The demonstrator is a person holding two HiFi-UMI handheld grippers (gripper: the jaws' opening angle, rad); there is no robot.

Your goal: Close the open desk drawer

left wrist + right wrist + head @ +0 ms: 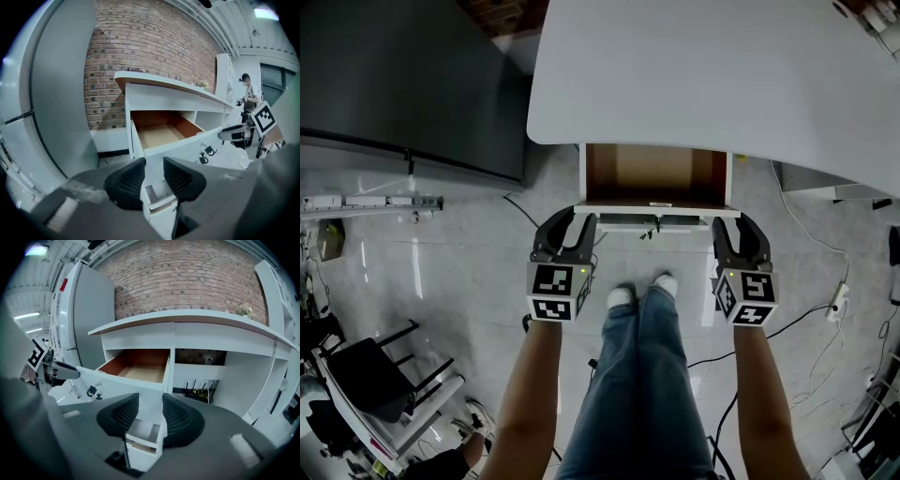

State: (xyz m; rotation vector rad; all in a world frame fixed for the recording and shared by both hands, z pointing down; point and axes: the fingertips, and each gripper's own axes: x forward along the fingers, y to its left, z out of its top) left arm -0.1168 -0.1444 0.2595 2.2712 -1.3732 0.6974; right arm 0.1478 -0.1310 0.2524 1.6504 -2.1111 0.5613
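Note:
The open desk drawer [654, 173] shows its brown inside under the white desk top [722, 75]. Its white front panel [656, 211] faces me, with keys [649, 228] hanging below it. My left gripper [572, 225] hovers at the panel's left end and my right gripper [733, 230] at its right end. In the left gripper view the drawer [159, 133] lies beyond the left gripper [154, 173], whose jaws stand apart with nothing pressed between them. The right gripper [151, 411] likewise frames the drawer [140, 371] with a bare gap between its pads.
A tall dark grey cabinet [403, 84] stands left of the desk. A small lower compartment [143, 432] sits open under the drawer. My legs [637, 375] stand before the desk. Cables [806, 319] trail on the floor at right; a black chair [375, 375] is at lower left.

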